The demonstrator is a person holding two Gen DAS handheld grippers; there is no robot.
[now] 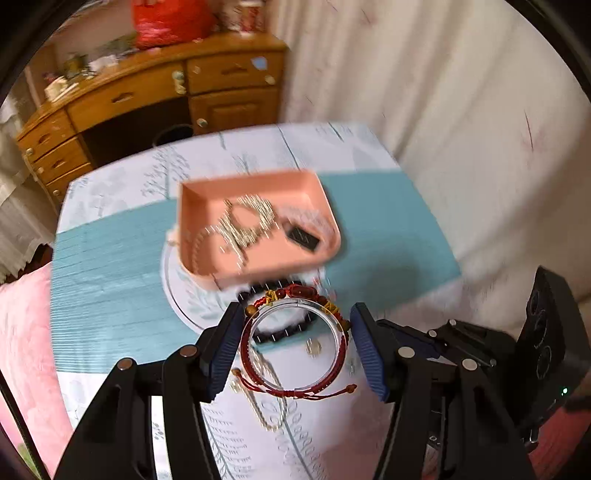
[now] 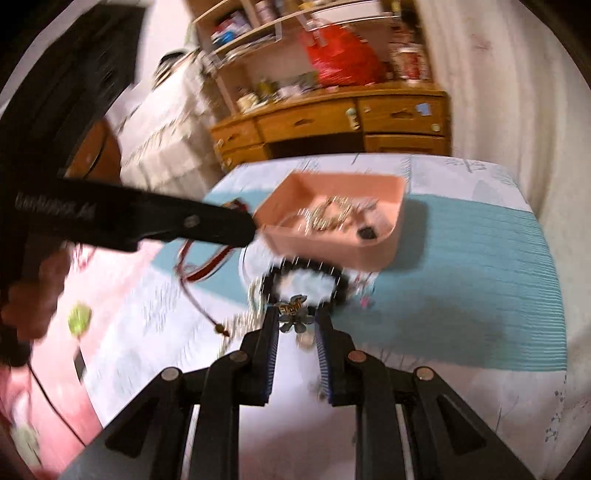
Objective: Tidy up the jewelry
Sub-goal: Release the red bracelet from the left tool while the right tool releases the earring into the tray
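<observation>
My left gripper (image 1: 295, 325) is shut on a red cord bracelet (image 1: 258, 369) and a clear bangle (image 1: 334, 321), which span the gap between its pads above the table. Under them lie a black bead bracelet (image 1: 284, 332) and a gold chain (image 1: 271, 410). A pink tray (image 1: 192, 206) just beyond holds gold chains (image 1: 243, 225) and a small black square piece (image 1: 304, 237). My right gripper (image 2: 295, 321) is shut on a dark flower-shaped metal piece (image 2: 295, 319), near the black bead bracelet (image 2: 306, 267) and the tray (image 2: 332, 254). The left gripper (image 2: 243, 225) shows there with the red bracelet (image 2: 207, 271) hanging from it.
The table carries a white leaf-print cloth (image 1: 332, 424) with a teal runner (image 1: 110, 258). Pink bedding (image 1: 26, 332) lies at the left. A wooden desk (image 1: 147, 96) with drawers and a red bag (image 1: 166, 22) stands behind, a pale curtain (image 1: 443, 110) to the right. A hand (image 2: 33, 295) holds the left gripper.
</observation>
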